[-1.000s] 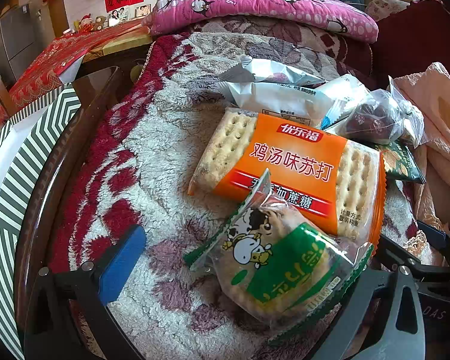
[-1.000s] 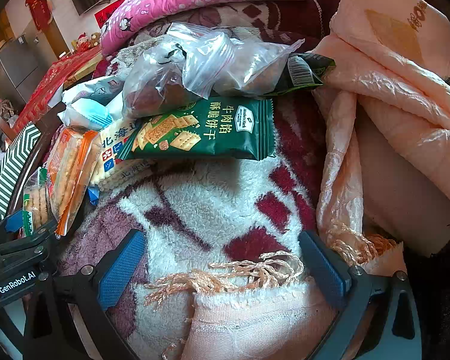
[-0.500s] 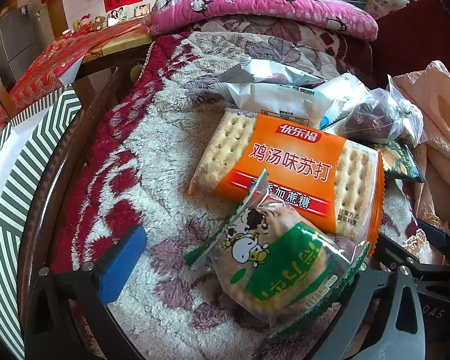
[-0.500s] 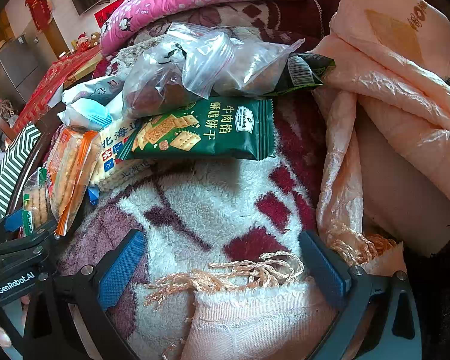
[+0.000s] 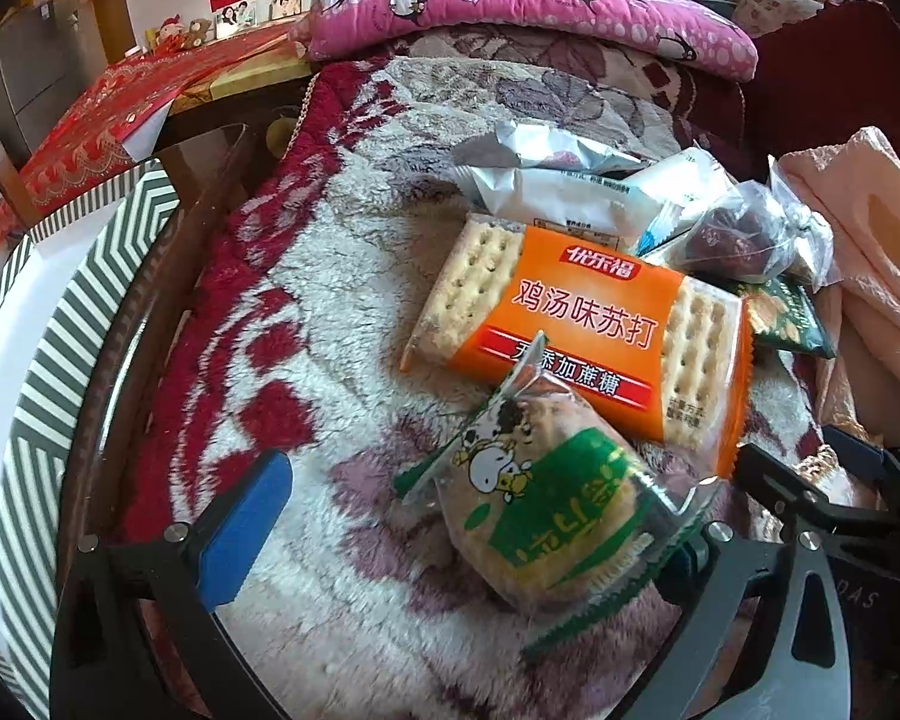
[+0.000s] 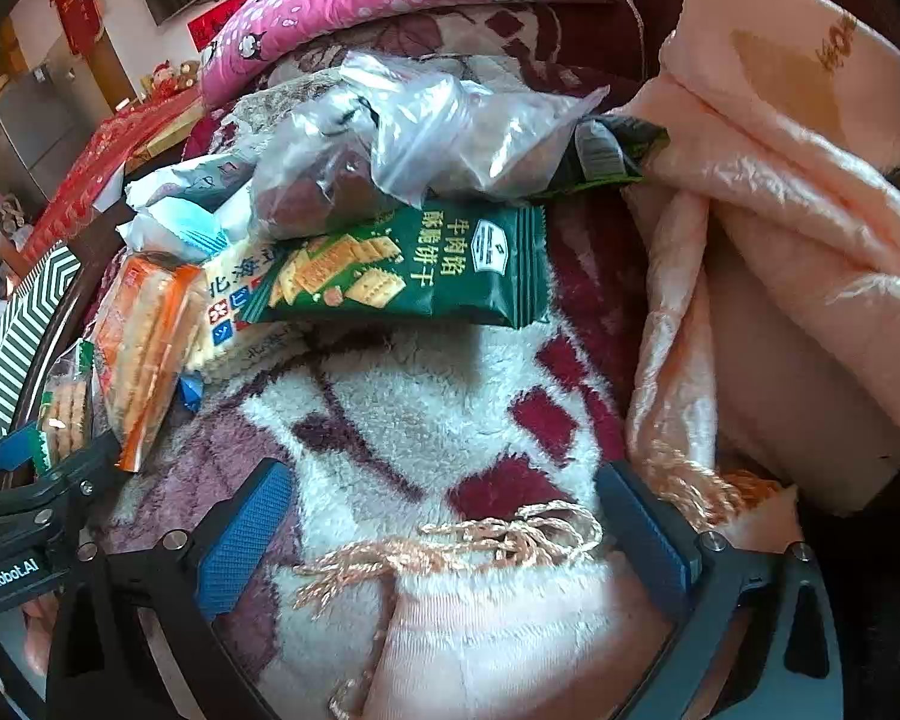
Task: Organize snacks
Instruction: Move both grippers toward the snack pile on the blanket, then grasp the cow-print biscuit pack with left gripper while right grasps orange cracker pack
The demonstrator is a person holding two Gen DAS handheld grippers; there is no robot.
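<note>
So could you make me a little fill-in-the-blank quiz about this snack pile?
1. The big soda cracker pack has an ____ wrapper.
2. The small cow-print biscuit pack lies between the fingers of the ____ gripper.
3. The clear plastic bag rests on top of the ____ biscuit packet.
4. The right gripper is ____, holding nothing.

Missing words: orange; left; green; open

Orange cracker pack (image 5: 576, 324); green-and-clear biscuit packet (image 5: 546, 504) at its six o'clock; dark green packet (image 6: 408, 276); red-and-white blanket (image 5: 306, 312).
</note>
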